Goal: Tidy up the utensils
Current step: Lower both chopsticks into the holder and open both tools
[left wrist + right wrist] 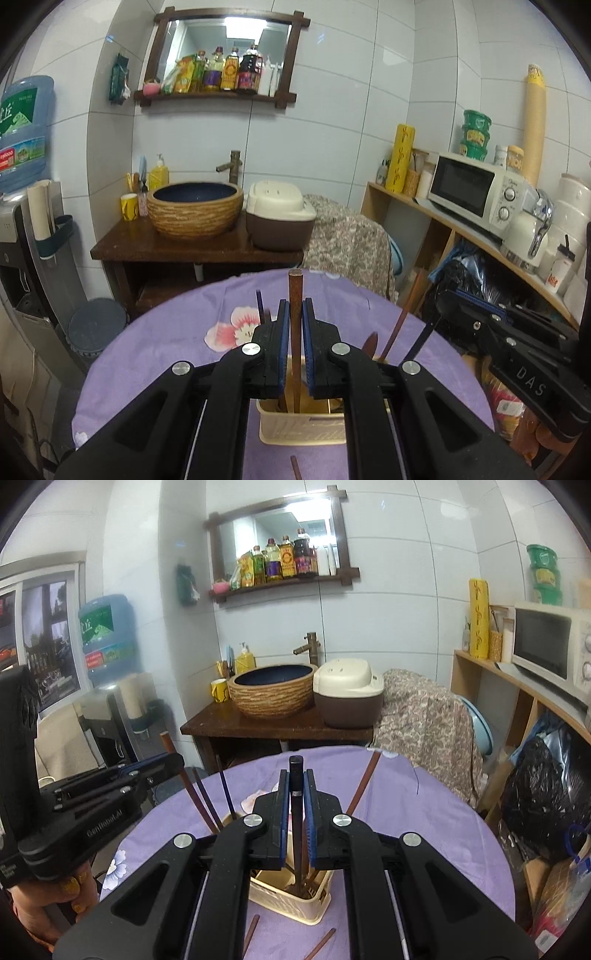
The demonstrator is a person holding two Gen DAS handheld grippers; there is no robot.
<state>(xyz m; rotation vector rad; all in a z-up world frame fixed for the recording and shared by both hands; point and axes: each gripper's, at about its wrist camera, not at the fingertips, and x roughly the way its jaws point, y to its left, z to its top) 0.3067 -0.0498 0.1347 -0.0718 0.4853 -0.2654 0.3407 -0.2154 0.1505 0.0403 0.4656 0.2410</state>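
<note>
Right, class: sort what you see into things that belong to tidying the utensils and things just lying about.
Belongs to the job:
left gripper, holding a brown stick
right gripper, holding a dark stick
cream basket
loose sticks on the cloth

Just lying about:
microwave
rice cooker
basin
water bottle

Two close wrist views down along closed jaws, sharing the cream basket (pixel 301 424) (pixel 295 901).
</note>
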